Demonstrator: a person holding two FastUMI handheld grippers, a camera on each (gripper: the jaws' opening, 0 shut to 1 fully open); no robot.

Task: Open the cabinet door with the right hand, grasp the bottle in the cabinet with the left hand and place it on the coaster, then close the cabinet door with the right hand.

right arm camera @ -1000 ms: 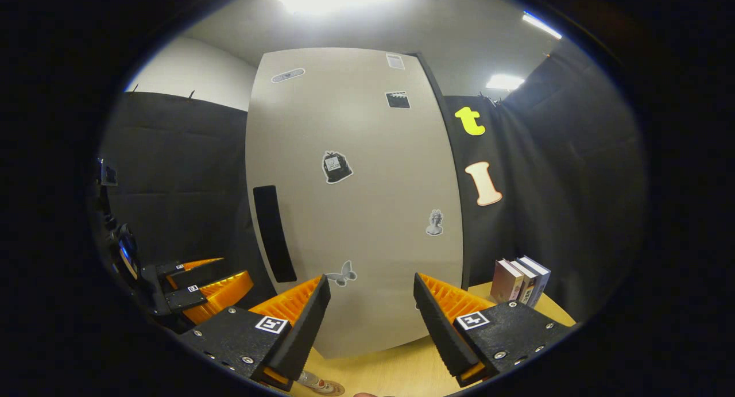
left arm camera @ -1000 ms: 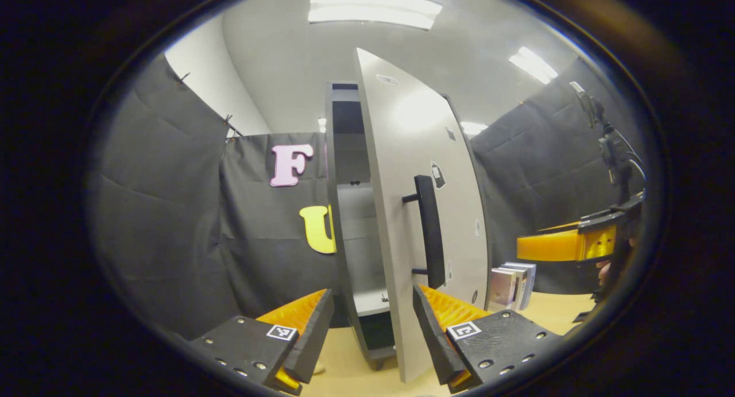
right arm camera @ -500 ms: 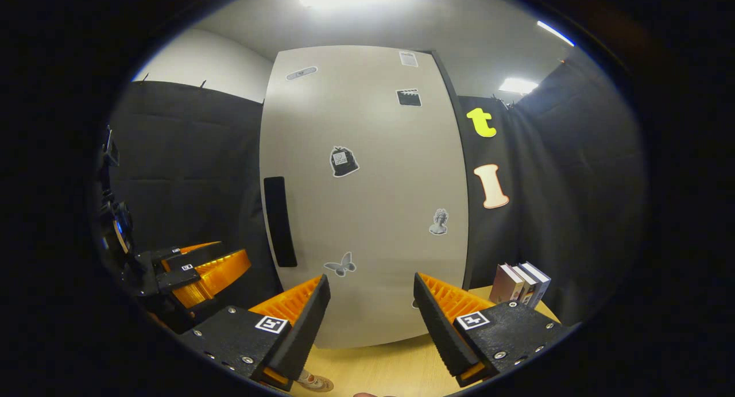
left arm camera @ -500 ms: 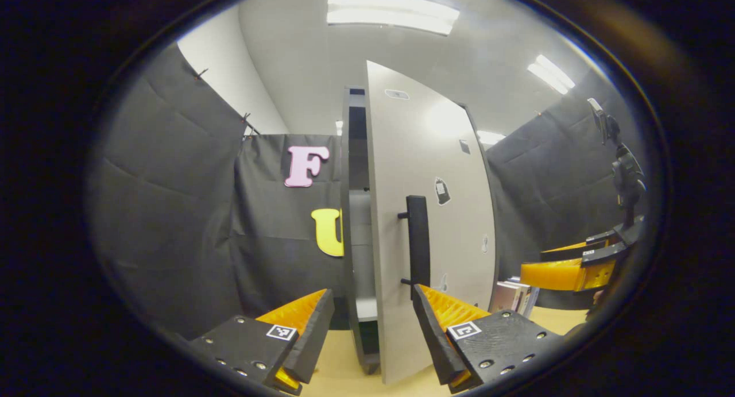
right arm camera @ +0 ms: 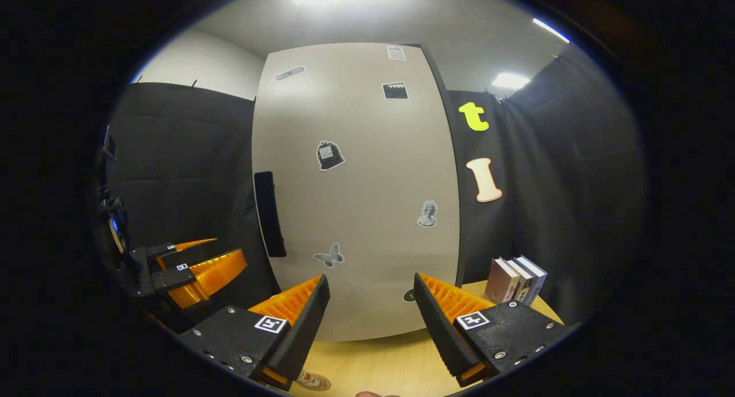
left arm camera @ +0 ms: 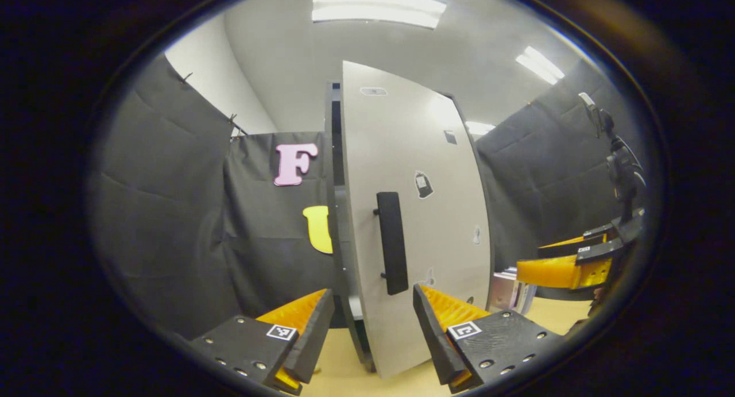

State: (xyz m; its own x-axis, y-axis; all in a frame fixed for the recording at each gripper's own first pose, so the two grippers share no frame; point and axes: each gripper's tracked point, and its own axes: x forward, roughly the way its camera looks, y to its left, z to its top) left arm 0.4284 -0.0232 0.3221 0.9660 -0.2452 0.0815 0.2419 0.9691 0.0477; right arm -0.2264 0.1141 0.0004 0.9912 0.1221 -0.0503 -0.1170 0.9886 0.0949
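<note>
The cabinet door [left arm camera: 413,224] stood ajar at 12 o'clock in the left gripper view, a dark slit of cabinet [left arm camera: 336,155] showing past its edge, the handle [left arm camera: 390,242] just above centre. The left gripper [left arm camera: 373,328] was spread wide and empty, as was the right gripper [right arm camera: 370,322], which faced the door's front untouched. Risk, as I judged: left unpushed, the door could stay cracked, or a careless shove at 9 o'clock might clip the left gripper. The bottle could not be made out
</note>
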